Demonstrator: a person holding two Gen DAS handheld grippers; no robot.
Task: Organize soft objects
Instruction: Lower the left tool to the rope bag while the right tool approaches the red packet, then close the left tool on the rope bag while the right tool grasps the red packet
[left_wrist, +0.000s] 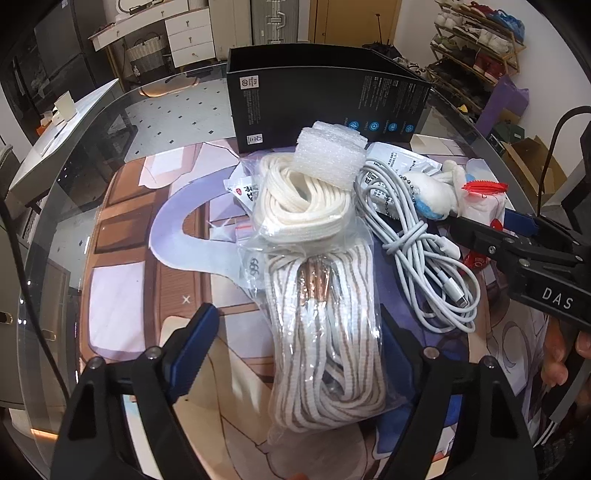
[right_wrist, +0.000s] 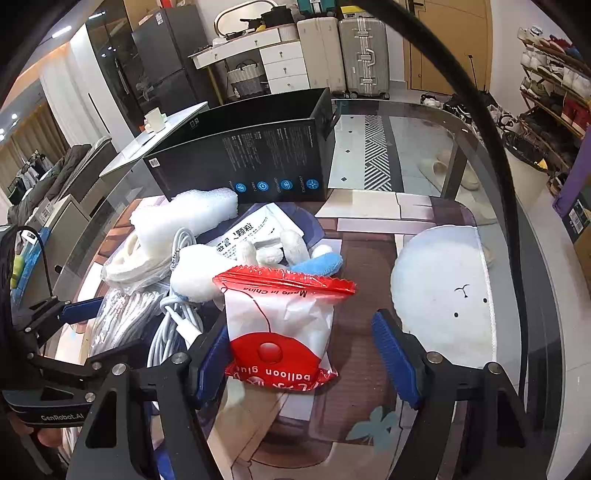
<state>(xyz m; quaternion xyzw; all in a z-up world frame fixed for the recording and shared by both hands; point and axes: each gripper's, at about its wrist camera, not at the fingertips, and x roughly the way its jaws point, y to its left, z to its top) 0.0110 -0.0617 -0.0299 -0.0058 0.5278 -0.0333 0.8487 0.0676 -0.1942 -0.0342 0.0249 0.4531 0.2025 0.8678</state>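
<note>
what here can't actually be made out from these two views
- Black box interior: both views show only its outer walls.
- Plush toy: right wrist view, partly behind the red balloon glue packet.
- Striped cord bag: right side hides the left claw finger's pad, so contact is unclear.

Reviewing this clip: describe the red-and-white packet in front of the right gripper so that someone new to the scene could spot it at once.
Start at the tall black cardboard box standing at the back of the glass table. The pile of soft things lies in front of it, and the red-and-white plastic packet sits at the pile's near right edge, beside the white plush toy. It alone is bright red, printed "balloon glue".
</note>
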